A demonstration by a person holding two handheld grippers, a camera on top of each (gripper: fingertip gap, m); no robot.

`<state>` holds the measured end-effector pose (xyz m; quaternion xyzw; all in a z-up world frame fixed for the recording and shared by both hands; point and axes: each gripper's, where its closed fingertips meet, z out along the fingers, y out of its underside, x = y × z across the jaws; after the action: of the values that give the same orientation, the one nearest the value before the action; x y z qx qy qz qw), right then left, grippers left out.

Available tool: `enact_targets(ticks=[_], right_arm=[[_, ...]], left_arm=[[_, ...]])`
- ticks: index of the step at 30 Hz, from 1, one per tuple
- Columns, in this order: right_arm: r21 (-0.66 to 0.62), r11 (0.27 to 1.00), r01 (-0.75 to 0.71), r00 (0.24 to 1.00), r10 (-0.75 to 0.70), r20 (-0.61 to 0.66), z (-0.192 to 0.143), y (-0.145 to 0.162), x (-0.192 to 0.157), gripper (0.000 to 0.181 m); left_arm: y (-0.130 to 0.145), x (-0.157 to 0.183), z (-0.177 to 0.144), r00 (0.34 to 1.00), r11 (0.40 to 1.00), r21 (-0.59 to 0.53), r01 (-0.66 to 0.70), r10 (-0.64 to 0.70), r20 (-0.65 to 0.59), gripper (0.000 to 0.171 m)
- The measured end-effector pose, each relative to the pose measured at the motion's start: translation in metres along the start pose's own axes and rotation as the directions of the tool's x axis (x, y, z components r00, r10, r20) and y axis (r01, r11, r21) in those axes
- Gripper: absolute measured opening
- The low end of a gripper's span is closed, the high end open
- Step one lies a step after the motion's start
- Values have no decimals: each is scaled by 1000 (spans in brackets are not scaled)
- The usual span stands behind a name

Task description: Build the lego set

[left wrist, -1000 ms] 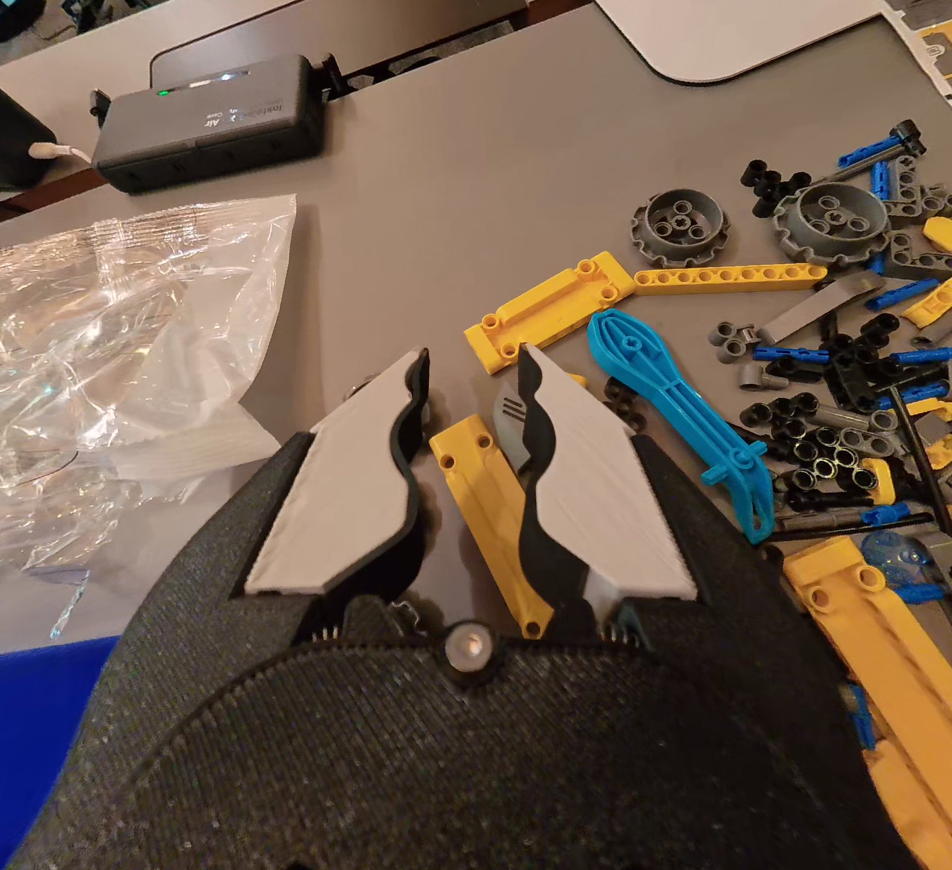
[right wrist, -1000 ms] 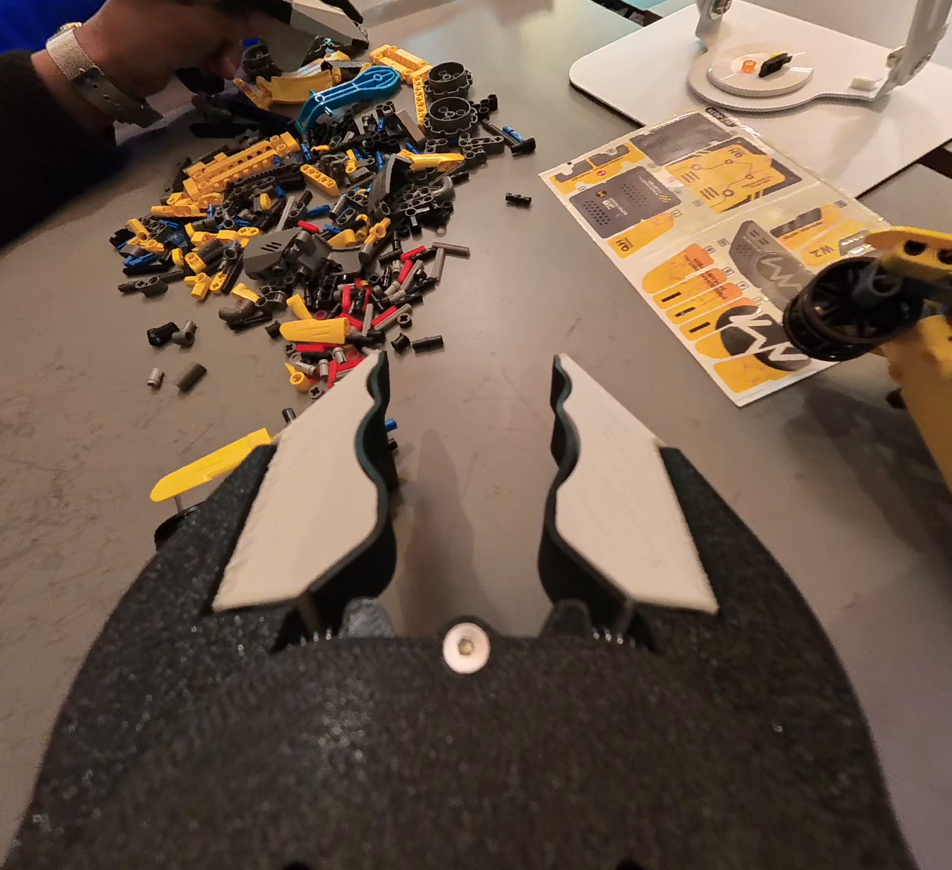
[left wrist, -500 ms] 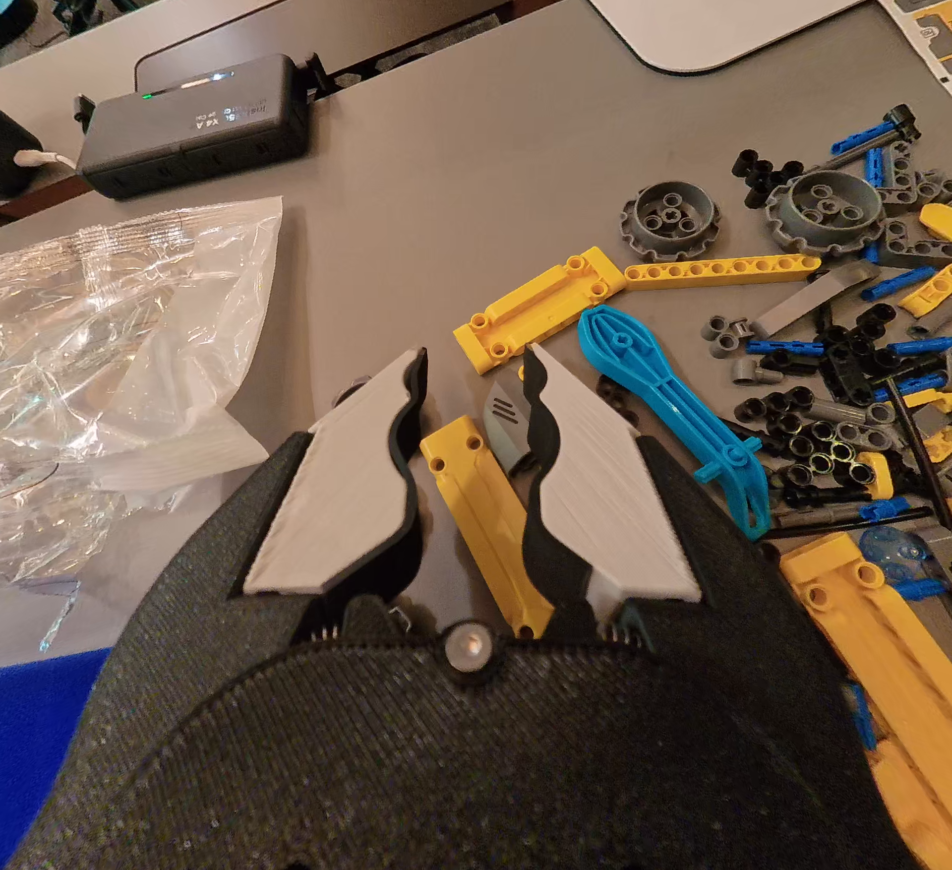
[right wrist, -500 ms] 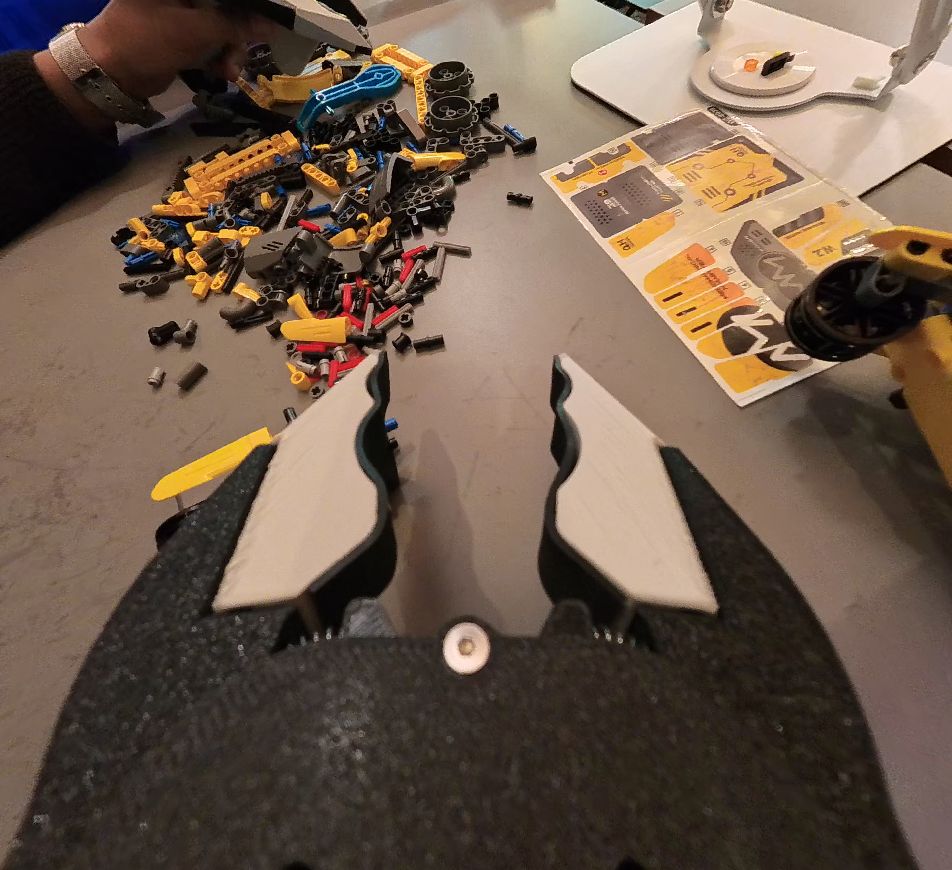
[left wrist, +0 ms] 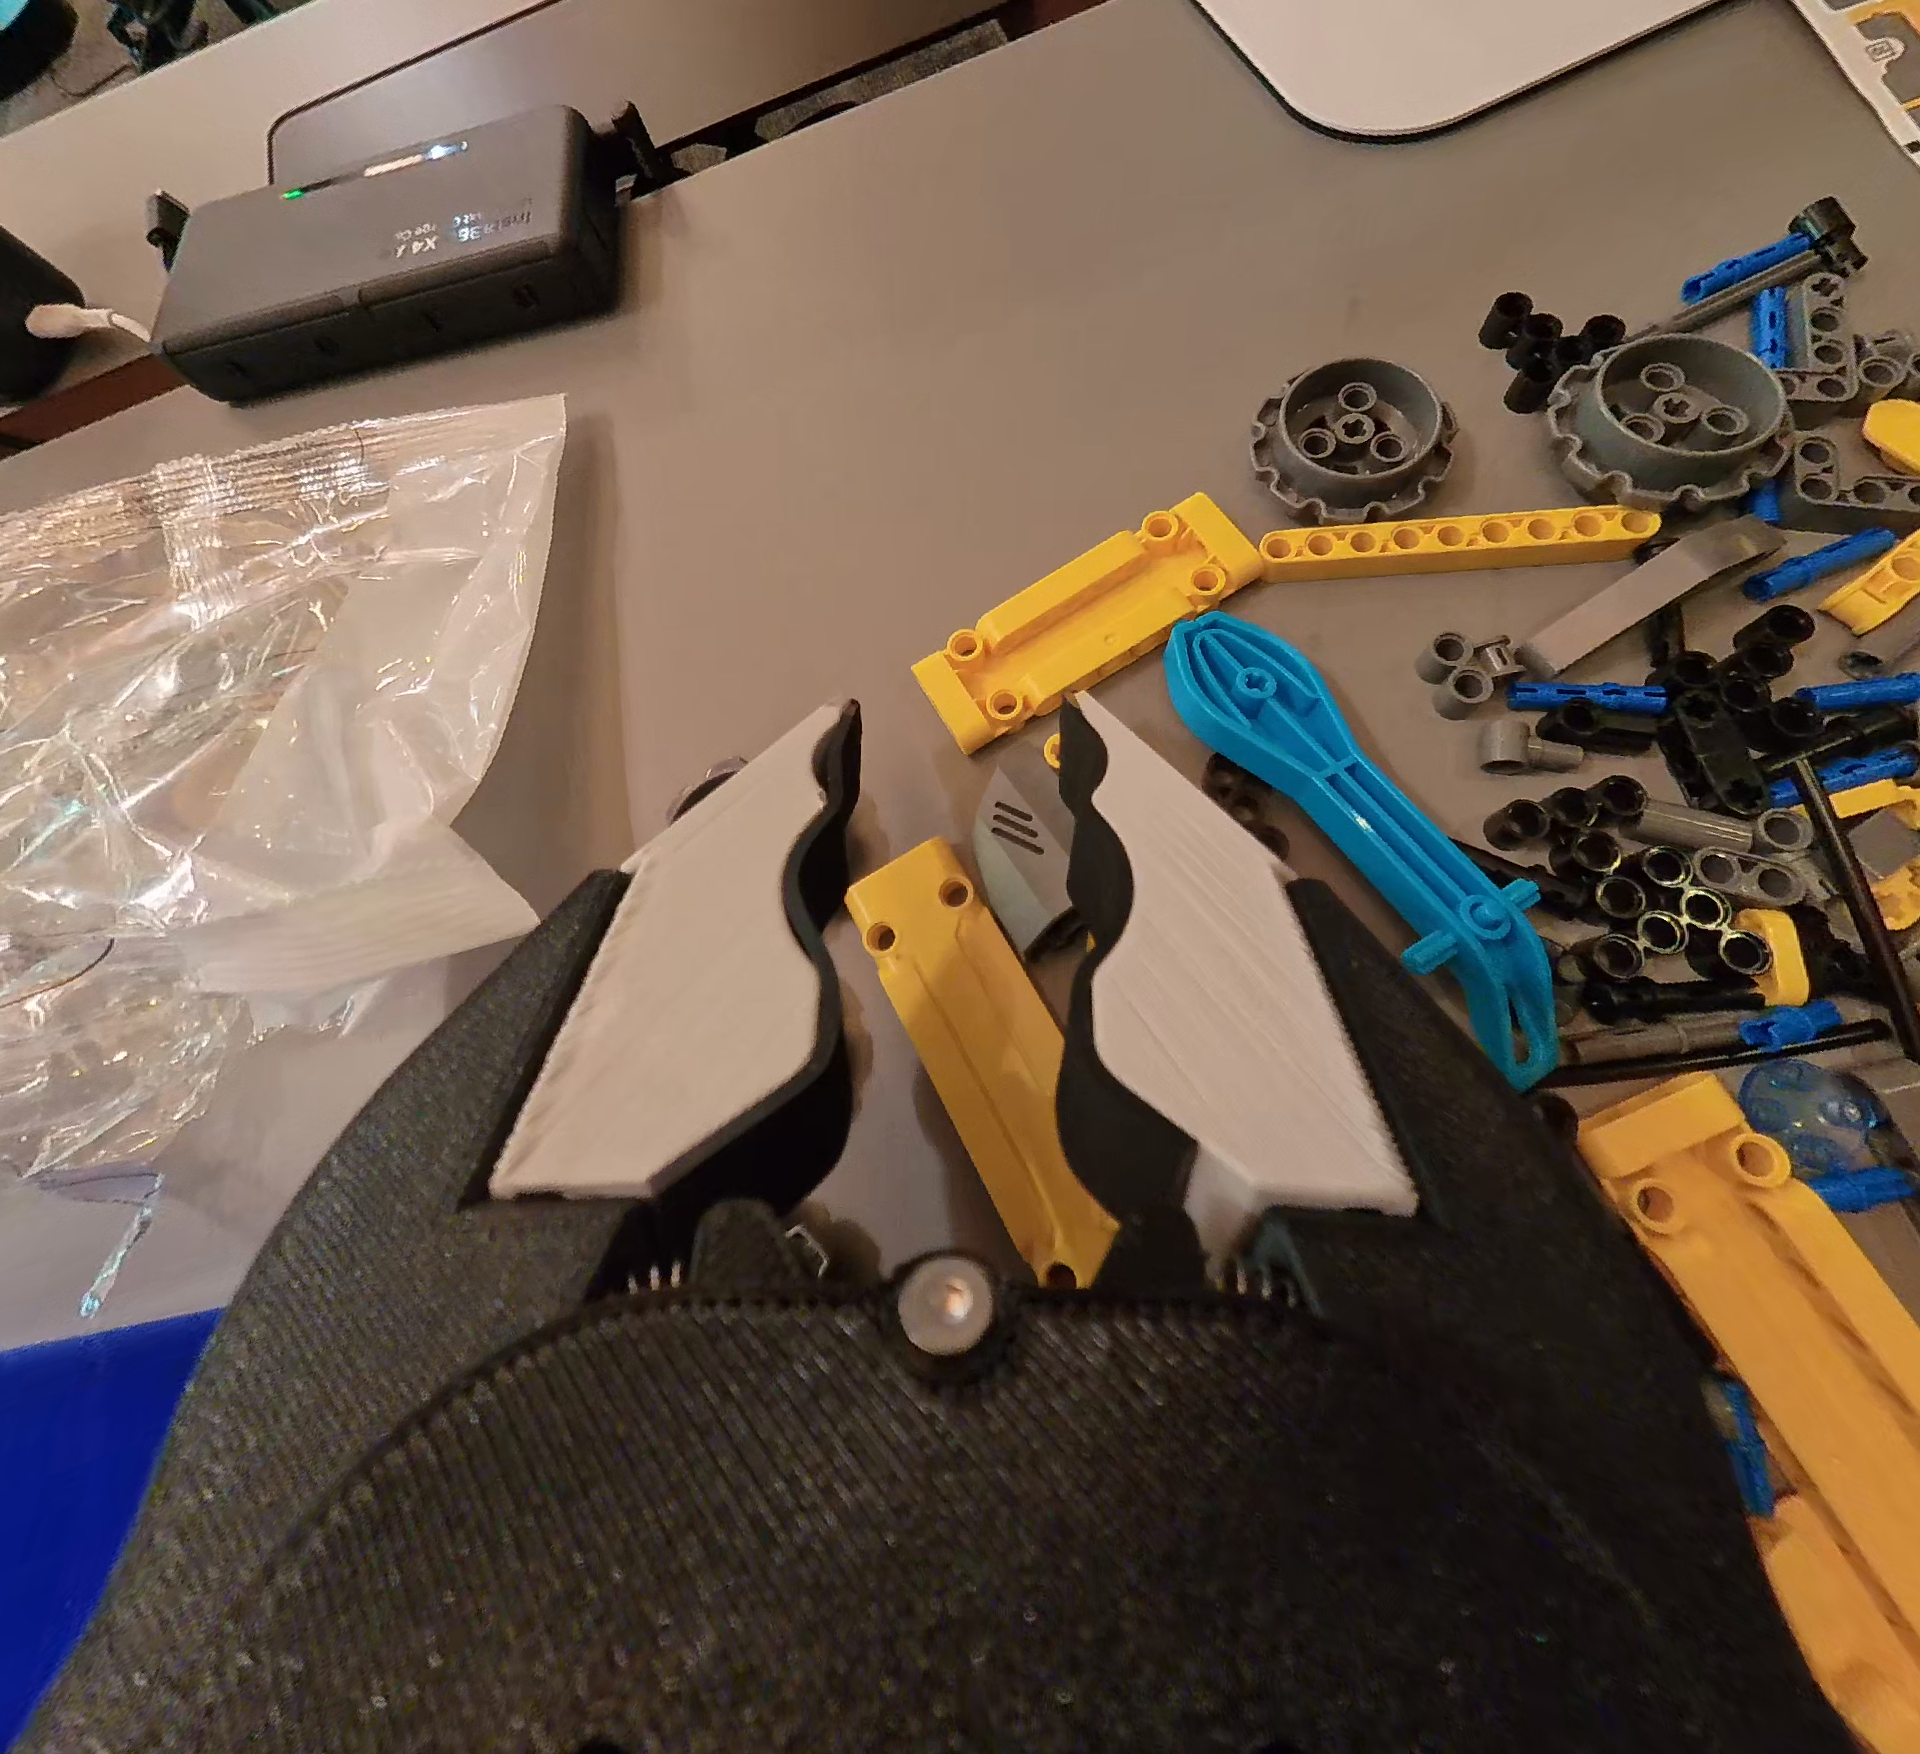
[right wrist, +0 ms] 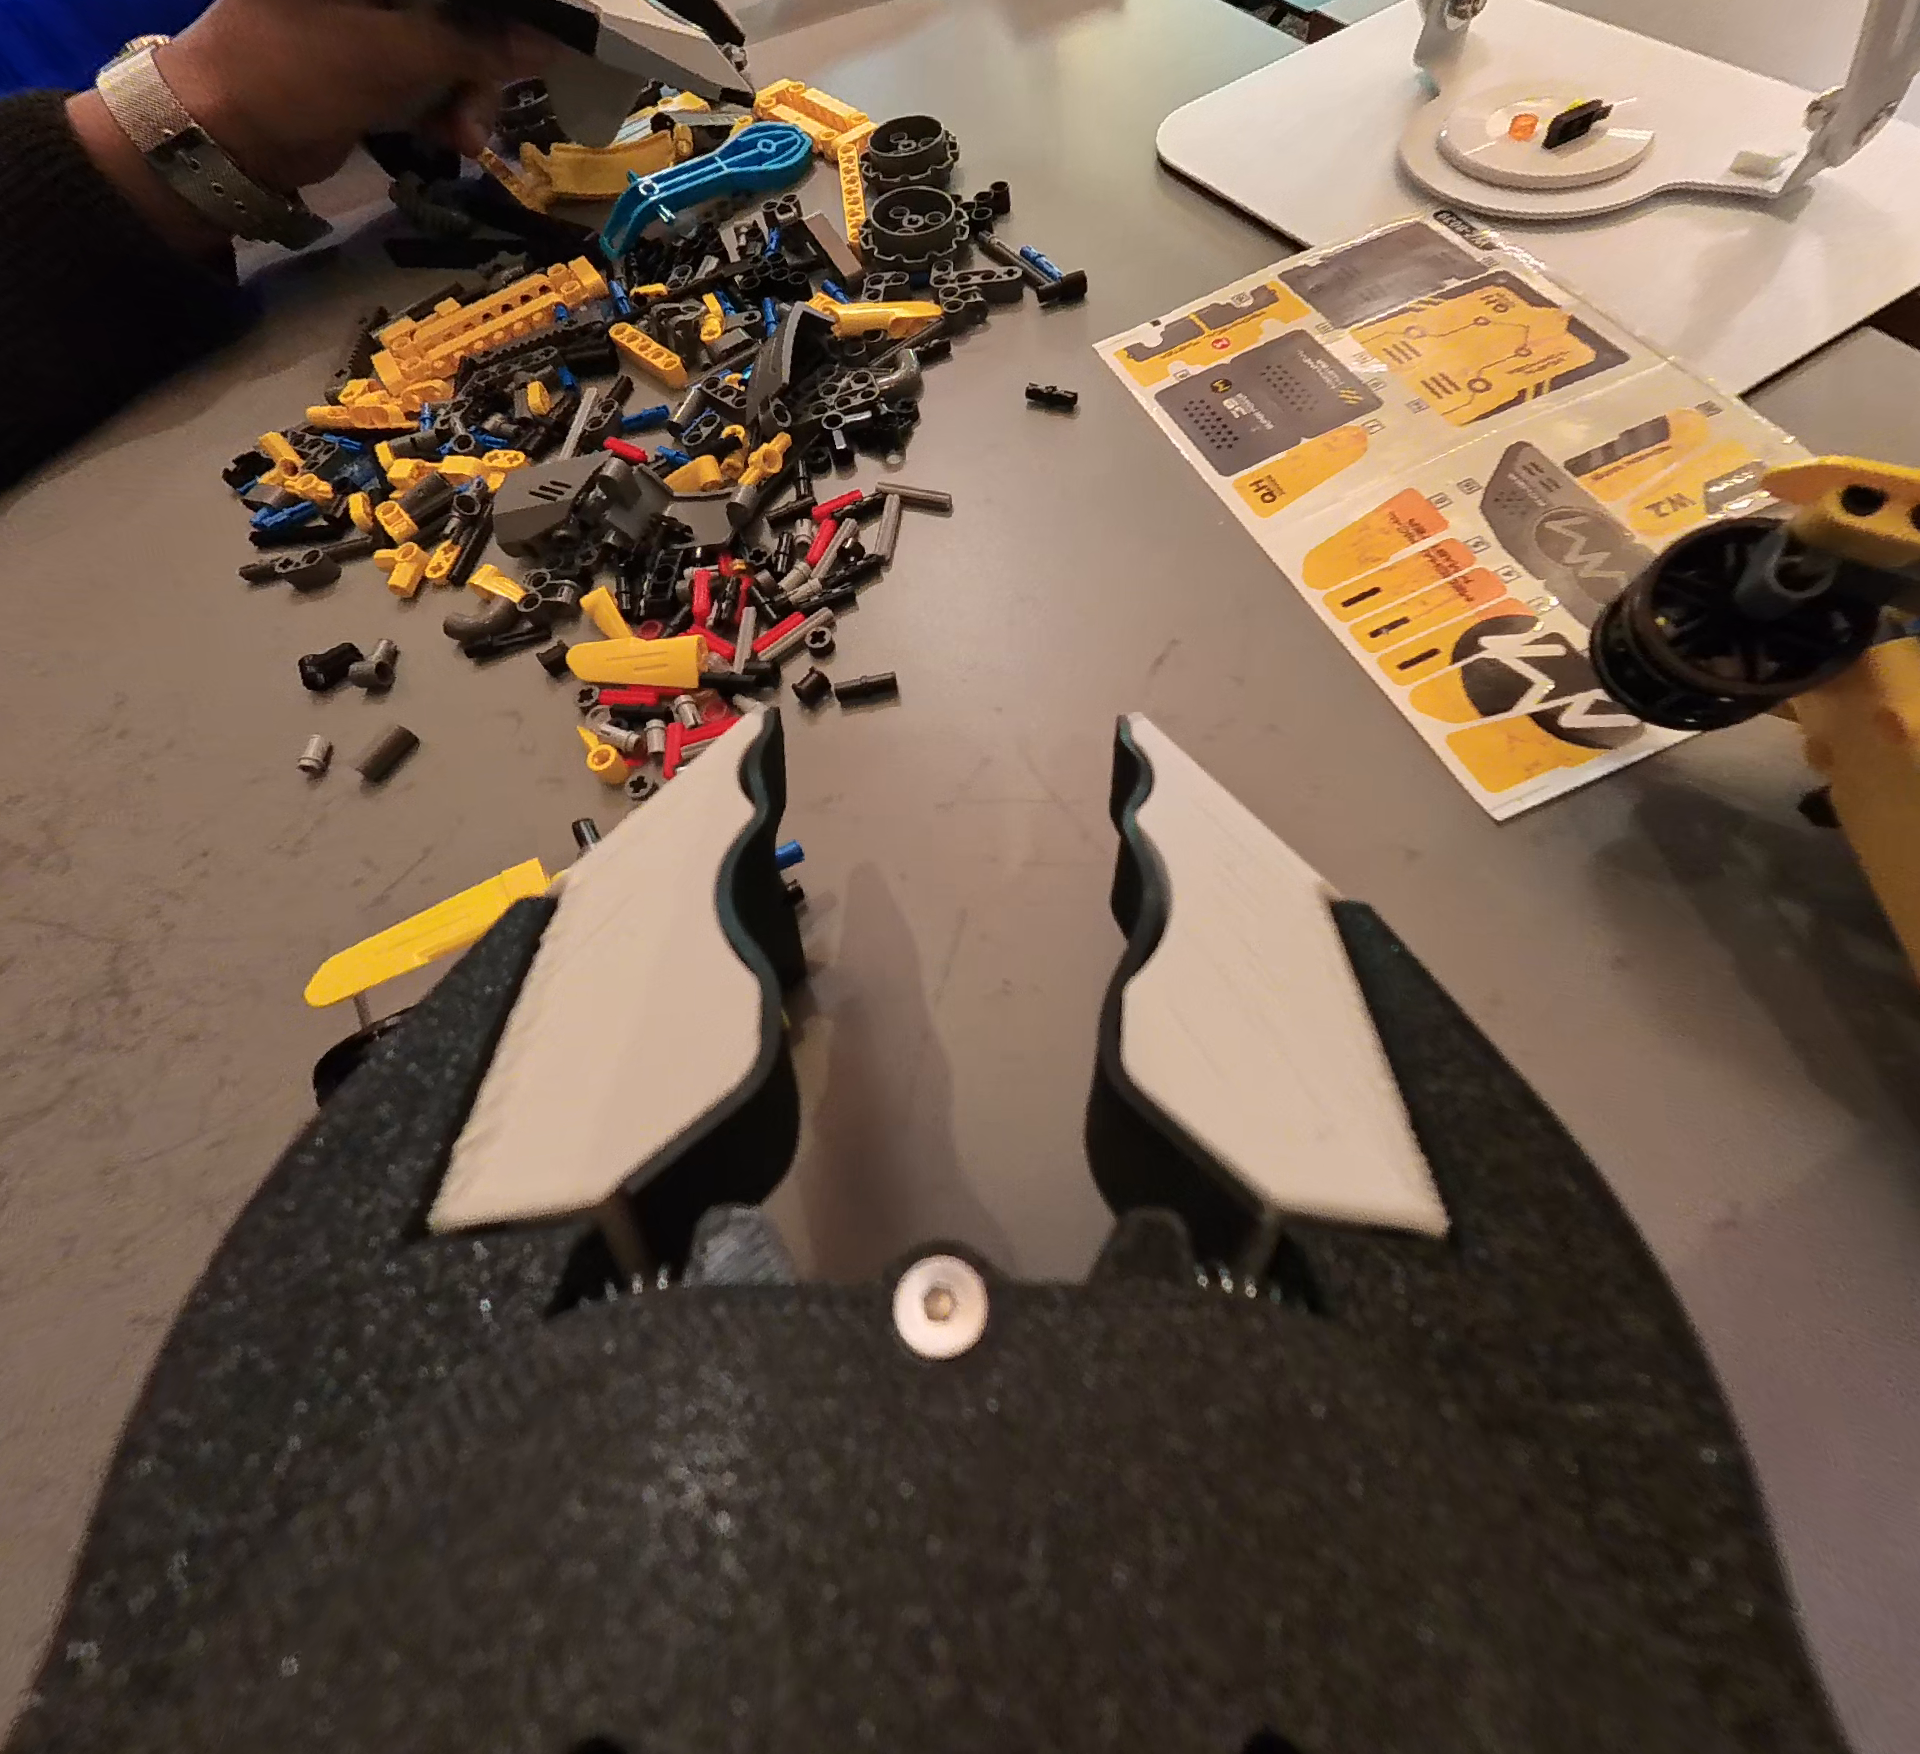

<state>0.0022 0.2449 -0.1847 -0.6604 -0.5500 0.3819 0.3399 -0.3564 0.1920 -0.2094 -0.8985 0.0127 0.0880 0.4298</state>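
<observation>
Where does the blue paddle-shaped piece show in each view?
Left wrist view: blue piece lies right of centre, just right of the left tongs.
Right wrist view: blue piece at upper left, at the pile's far edge, below the left tongs.
Shared landmark: the two grey wheels beside it.

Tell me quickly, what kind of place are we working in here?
Probably an office or lab desk used as a building-toy workbench: a grey tabletop strewn with loose plastic construction pieces, a sticker sheet, and a white stand base beyond.
</observation>
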Motion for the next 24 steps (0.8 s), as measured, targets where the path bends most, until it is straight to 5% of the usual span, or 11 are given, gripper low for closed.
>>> enact_targets(ticks=[24], right_arm=[[-4,1000,0,1000,0,2,1,1,0,63]], left_arm=[[-6,4,-4,1000,999,35,-25,26,-13,40]])
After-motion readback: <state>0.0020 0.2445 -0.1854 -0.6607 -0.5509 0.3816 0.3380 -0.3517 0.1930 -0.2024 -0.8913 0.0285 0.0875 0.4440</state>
